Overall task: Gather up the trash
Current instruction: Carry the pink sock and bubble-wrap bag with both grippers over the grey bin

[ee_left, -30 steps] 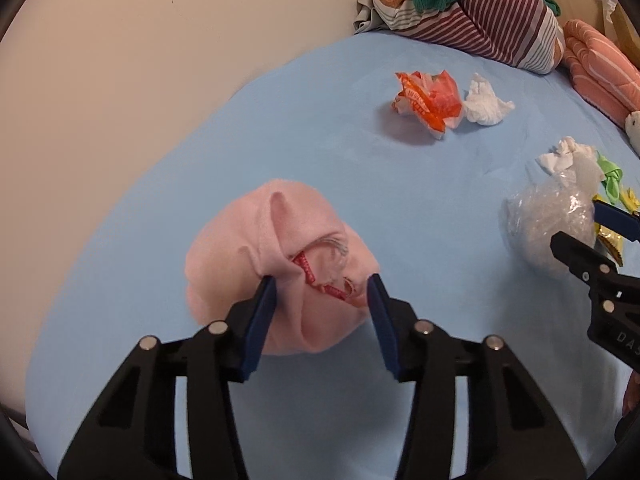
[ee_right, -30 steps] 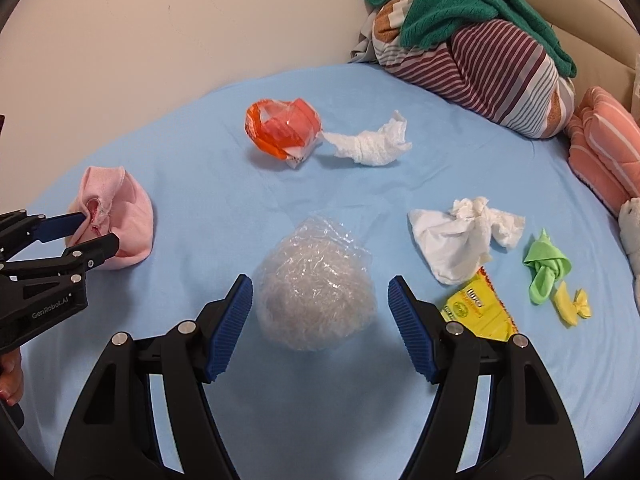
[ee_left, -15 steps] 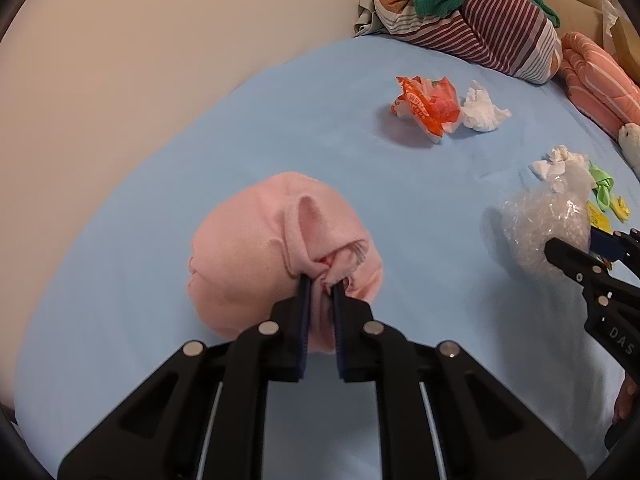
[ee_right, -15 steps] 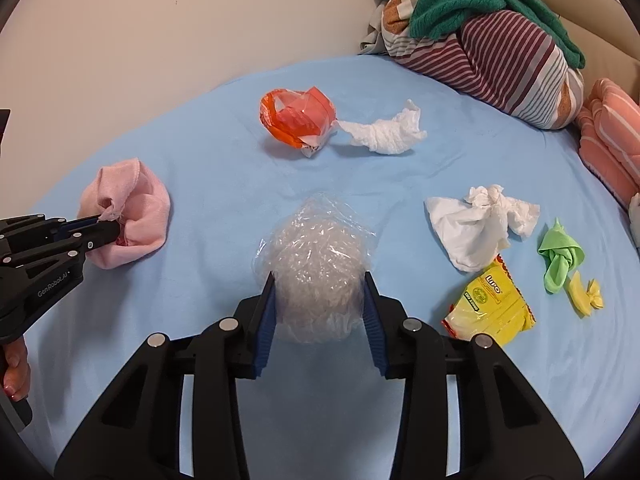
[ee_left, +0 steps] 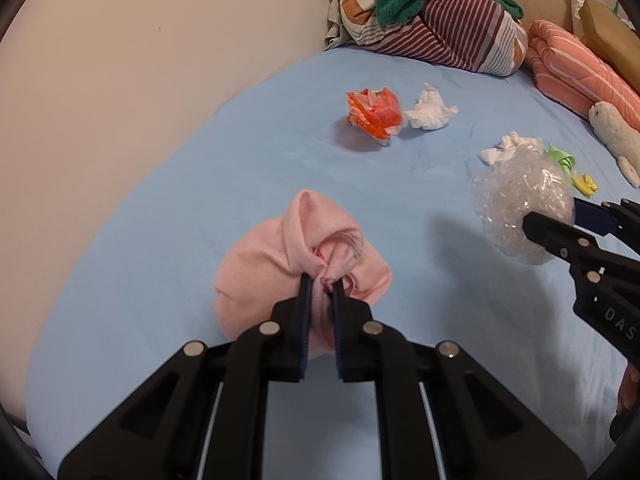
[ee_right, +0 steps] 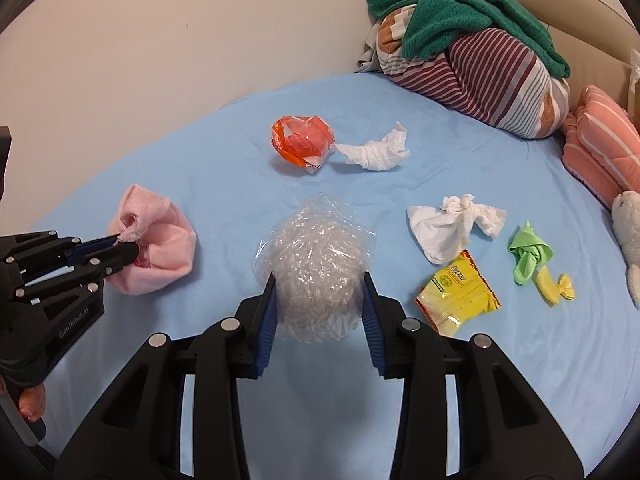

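The left gripper (ee_left: 320, 286) is closed to a narrow gap, pinching a bunched fold at the near edge of the pink cloth bundle (ee_left: 280, 256). The bundle lies directly ahead of its fingertips on the light blue bed sheet (ee_left: 200, 200); a red-patterned item shows in the opening at the pinch point.

The right gripper (ee_right: 318, 280) is clamped on the clear crumpled plastic ball (ee_right: 316, 256), one blue pad pressed against each side. The ball fills the span between the jaws, which therefore stand partly apart. The pictures do not settle whether the ball rests on the sheet or is raised off it.

Just right of the right gripper lies a yellow snack packet (ee_right: 458, 294), touching a crumpled white tissue (ee_right: 452, 224) beyond it. Further right lie a green wrapper (ee_right: 530, 254) and a small yellow wrapper (ee_right: 554, 284), close together. A white plush toy (ee_right: 628, 232) lies at the right edge.

Ahead of the right gripper, past the ball, an orange crumpled wrapper (ee_right: 302, 140) lies just beside a second white tissue (ee_right: 376, 150).

At the far end, against the wall, sits a maroon striped pillow (ee_right: 492, 80) with a green knit garment (ee_right: 452, 28) draped over it. A folded salmon striped blanket (ee_right: 600, 140) lies to its right.
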Tool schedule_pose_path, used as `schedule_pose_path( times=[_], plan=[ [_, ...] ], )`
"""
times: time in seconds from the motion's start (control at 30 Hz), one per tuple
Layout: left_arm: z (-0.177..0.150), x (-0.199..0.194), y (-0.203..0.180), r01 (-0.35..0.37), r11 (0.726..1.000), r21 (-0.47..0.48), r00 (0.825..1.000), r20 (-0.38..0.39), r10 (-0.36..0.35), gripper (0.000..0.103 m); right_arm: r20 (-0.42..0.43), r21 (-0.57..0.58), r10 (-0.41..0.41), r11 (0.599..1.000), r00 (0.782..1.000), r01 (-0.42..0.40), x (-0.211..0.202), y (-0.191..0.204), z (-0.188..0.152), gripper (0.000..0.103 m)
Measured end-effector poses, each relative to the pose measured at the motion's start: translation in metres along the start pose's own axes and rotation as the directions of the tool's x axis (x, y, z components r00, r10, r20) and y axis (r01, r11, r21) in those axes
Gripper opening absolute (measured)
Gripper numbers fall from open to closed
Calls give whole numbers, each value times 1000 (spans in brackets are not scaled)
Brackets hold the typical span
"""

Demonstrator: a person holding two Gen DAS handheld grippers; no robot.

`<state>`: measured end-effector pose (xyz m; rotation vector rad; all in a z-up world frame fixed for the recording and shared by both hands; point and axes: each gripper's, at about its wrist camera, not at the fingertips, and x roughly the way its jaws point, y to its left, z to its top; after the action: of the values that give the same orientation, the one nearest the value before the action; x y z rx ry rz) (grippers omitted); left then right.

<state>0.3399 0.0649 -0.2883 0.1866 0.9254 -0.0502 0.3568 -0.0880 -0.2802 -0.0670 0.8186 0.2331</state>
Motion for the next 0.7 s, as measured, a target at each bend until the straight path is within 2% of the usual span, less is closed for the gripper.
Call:
schedule_pose_path(
  times=[0.33,0.7],
  plan=[
    [-30,-53,-50,81,996,41,996,24,-82,10,25,25,-17,1000,1000,16,-62,-7,-16,36],
    [-61,-123,-96,155,984,87,984,73,-161,10,26,73,-61,996,998,59,-146,-33,-67,36]
  ],
)
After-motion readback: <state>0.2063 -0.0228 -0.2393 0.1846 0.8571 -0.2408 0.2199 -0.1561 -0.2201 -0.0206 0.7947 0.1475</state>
